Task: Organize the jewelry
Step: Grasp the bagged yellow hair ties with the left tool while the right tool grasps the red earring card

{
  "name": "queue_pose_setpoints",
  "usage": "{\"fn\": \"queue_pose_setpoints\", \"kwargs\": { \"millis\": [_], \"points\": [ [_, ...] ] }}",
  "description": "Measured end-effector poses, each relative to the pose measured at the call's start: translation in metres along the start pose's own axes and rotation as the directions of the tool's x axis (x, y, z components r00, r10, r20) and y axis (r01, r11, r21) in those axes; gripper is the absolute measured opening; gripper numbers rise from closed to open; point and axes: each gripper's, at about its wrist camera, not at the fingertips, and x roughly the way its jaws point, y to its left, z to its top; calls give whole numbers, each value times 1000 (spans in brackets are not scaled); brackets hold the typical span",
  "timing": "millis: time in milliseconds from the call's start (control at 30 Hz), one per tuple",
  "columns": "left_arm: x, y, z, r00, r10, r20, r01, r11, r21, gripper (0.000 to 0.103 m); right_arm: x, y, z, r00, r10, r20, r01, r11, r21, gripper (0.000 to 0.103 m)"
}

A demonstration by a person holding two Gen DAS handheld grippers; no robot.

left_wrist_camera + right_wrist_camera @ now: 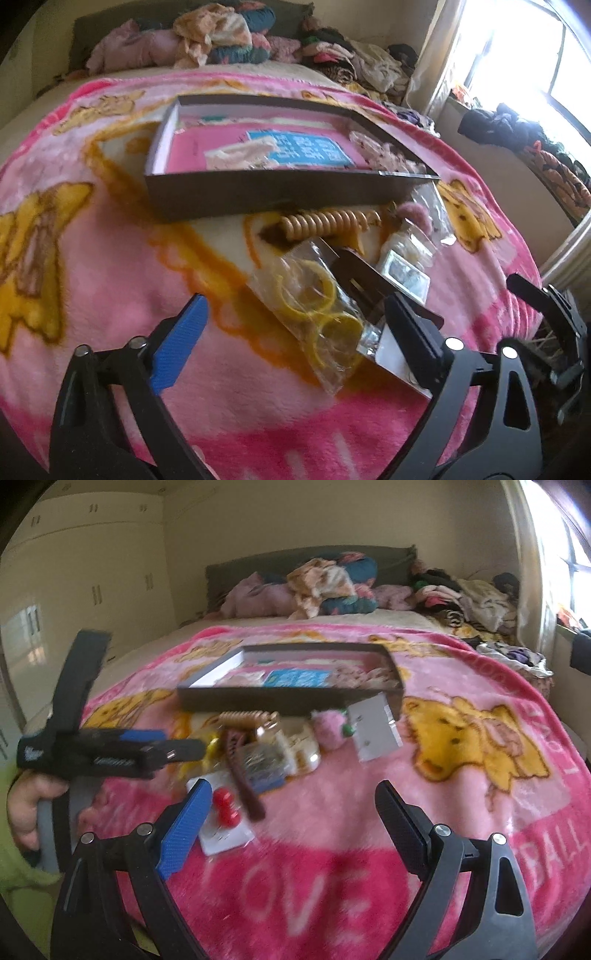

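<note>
Pink fleece blanket (110, 277) covers the bed and carries all items. Landmark: a dark shallow cardboard box (258, 199), open-topped, lying flat on the blanket and holding a blue-printed card (314, 147) and pale jewelry pieces.

Jewelry lies loose in a cluster just in front of the box's near wall. A coiled golden bracelet (325, 221) sits closest to that wall. Nearer the camera than the coil lies a clear bag of yellow hoops (317, 314). A pink fluffy piece (328, 731) lies near the box's right front corner. A card with red beads (225, 805) lies farthest from the box.

Left gripper (295, 332): jaws released, wide apart, hovering over the bag of hoops, nothing pressed between them.

Right gripper (291, 812): jaws released, empty, above the blanket in front of the cluster.
</note>
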Motion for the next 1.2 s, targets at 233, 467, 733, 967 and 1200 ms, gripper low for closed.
{"fn": "queue_pose_setpoints", "kwargs": {
  "millis": [233,467,733,967,1200],
  "points": [
    [14,-7,2,999,3,-44,-2,1000,5,55,6,14,-7,999,33,-41,-34,999,-41,87],
    [11,4,2,999,-26,-31,26,1000,-16,39,22,25,-5,993,65,-102,-72,994,-76,87],
    [5,12,3,999,-38,-7,38,999,-30,38,57,55,-10,974,28,-224,-72,978,-193,62],
    [-3,16,4,999,-42,15,42,999,-22,37,47,53,-14,972,71,-222,-110,980,-166,47],
    [-15,18,6,998,-42,44,43,999,-17,37,28,43,-12,969,133,-206,-154,984,-90,45]
  ]
}}
